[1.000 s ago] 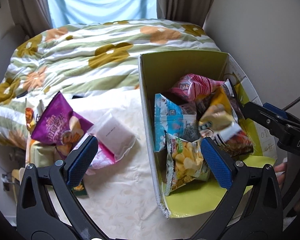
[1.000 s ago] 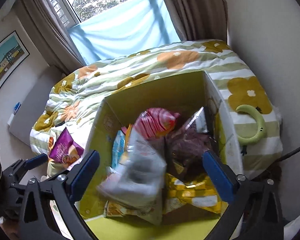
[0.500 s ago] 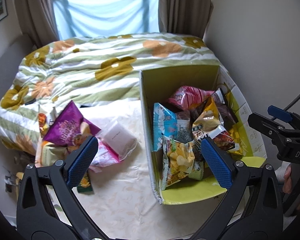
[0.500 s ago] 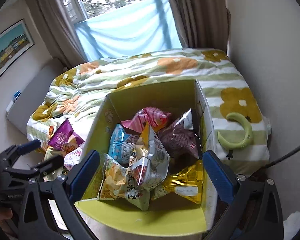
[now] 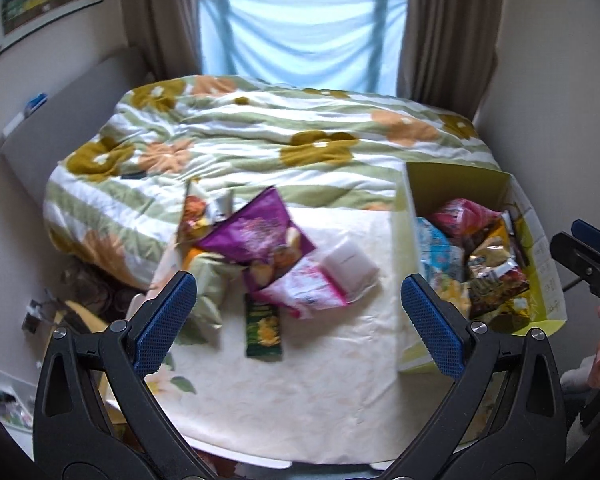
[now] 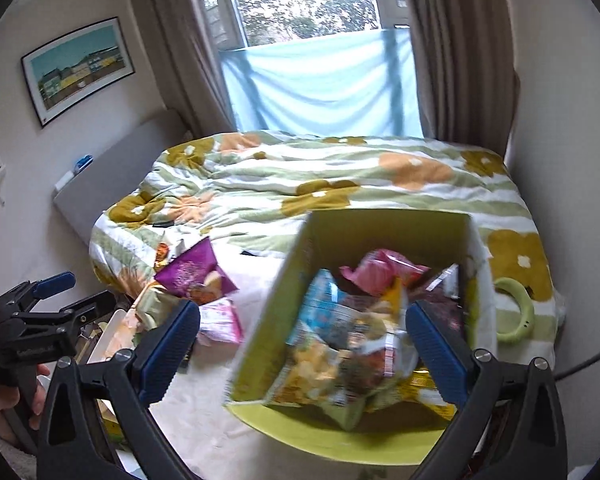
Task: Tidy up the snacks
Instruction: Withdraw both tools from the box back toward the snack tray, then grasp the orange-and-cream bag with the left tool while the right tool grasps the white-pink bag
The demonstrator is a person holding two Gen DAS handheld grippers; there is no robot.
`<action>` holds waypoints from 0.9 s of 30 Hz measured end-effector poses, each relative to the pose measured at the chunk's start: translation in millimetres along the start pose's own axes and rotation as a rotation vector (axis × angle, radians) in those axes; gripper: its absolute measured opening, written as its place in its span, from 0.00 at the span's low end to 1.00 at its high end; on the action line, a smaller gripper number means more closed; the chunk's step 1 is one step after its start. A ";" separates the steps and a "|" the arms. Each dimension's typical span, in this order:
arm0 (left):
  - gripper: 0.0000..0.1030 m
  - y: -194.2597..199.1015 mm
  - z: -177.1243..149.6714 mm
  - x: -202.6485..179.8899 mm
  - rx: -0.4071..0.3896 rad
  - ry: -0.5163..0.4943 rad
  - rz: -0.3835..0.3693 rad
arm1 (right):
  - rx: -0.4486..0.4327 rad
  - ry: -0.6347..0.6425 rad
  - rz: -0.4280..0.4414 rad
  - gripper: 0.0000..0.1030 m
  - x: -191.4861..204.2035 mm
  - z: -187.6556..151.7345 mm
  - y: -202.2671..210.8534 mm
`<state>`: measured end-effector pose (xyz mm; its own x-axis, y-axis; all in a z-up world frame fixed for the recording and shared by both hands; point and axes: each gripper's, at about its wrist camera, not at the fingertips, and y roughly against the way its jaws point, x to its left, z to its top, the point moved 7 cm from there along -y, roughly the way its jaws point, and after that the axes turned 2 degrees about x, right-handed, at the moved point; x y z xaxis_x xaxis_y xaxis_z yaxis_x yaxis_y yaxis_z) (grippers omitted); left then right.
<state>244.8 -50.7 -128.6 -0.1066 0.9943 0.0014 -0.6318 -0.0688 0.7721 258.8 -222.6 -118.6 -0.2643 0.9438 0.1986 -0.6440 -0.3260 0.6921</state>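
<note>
Leftmost, the loose snacks lay heaped on the cream-clothed counter (image 5: pixel 300 392) at the foot of the bed (image 5: pixel 260 148): a purple chip bag (image 5: pixel 256 232) on top, a pink packet (image 5: pixel 306 294) and a white packet (image 5: pixel 350 266) to its right, and a dark green packet (image 5: pixel 263 330) nearest the camera, its long axis running straight away from the left gripper (image 5: pixel 298 320). That gripper hung released and empty, its jaws spread wide, with the green packet almost midway between them and the rest of the heap just beyond. Further right stood the yellow-green cardboard box (image 5: pixel 456 184), already crowded with bags. Over it hovered the right gripper (image 6: pixel 302 344), likewise released and holding nothing. By my reckoning the left gripper was much the nearer to the heap, so the next pick fell to it, with the box off to its right.
</note>
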 end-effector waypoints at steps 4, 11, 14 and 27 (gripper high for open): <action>0.99 -7.7 -2.5 46.5 0.016 0.037 0.009 | 0.006 0.005 0.019 1.00 32.8 -0.3 -14.0; 0.99 -35.4 -4.6 116.3 0.084 0.007 -0.028 | 0.041 -0.110 0.006 1.00 83.0 -7.5 -50.3; 0.99 -55.3 -5.9 136.8 0.121 -0.014 -0.062 | 0.062 -0.171 -0.023 1.00 99.3 -13.0 -67.9; 0.99 -158.1 -26.8 161.9 0.245 -0.169 -0.210 | 0.123 -0.476 -0.221 1.00 117.3 -60.3 -160.7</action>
<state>306.9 119.0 -267.5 0.1470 0.9856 -0.0838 -0.4212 0.1391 0.8963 287.9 -62.8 -248.3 0.2412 0.9190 0.3120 -0.5514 -0.1348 0.8233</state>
